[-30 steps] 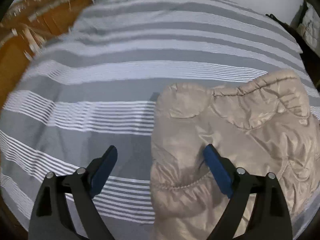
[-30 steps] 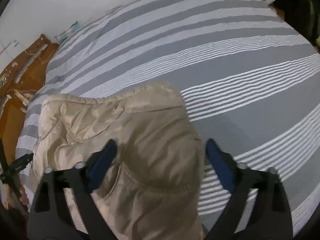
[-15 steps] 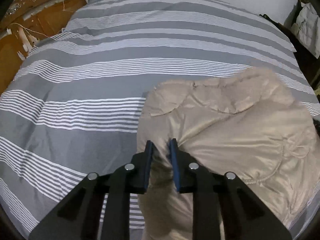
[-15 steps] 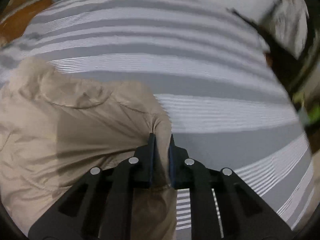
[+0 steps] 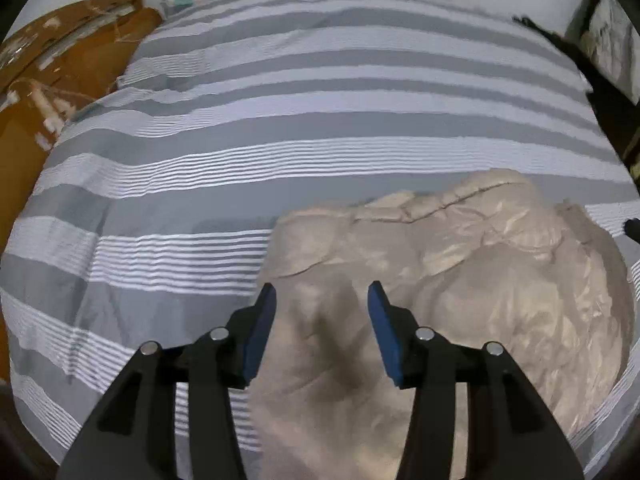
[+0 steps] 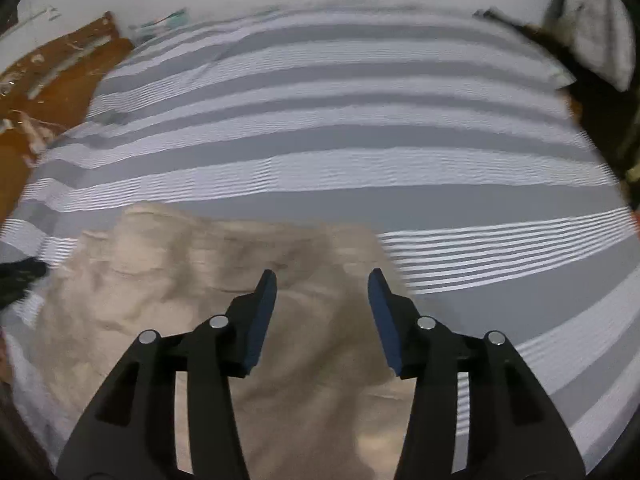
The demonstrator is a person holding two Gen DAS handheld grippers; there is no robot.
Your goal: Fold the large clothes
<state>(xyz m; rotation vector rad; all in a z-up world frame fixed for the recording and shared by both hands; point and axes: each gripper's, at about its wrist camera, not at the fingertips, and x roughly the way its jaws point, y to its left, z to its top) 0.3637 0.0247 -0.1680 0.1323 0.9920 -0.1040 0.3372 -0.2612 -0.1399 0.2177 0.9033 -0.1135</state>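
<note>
Releasing: we part both jaws, so the jacket (image 5: 440, 280) settles folded on the bed (image 5: 280, 120).
Left gripper (image 5: 322, 292): opening, pads off cloth.
Right gripper (image 6: 322, 280): opening, likewise.

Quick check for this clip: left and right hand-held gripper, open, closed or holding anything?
Left hand-held gripper: jaws opening, apart above the beige jacket, gripping nothing.
Right hand-held gripper: jaws opening, apart above the same jacket, gripping nothing.

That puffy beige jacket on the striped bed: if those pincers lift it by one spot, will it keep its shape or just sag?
The beige jacket would probably sag: it lies in soft, rumpled folds. Its shiny fabric looks slippery, so a shallow pinch may slide off. Quilted puffiness suggests it is light for its bulk.
</note>
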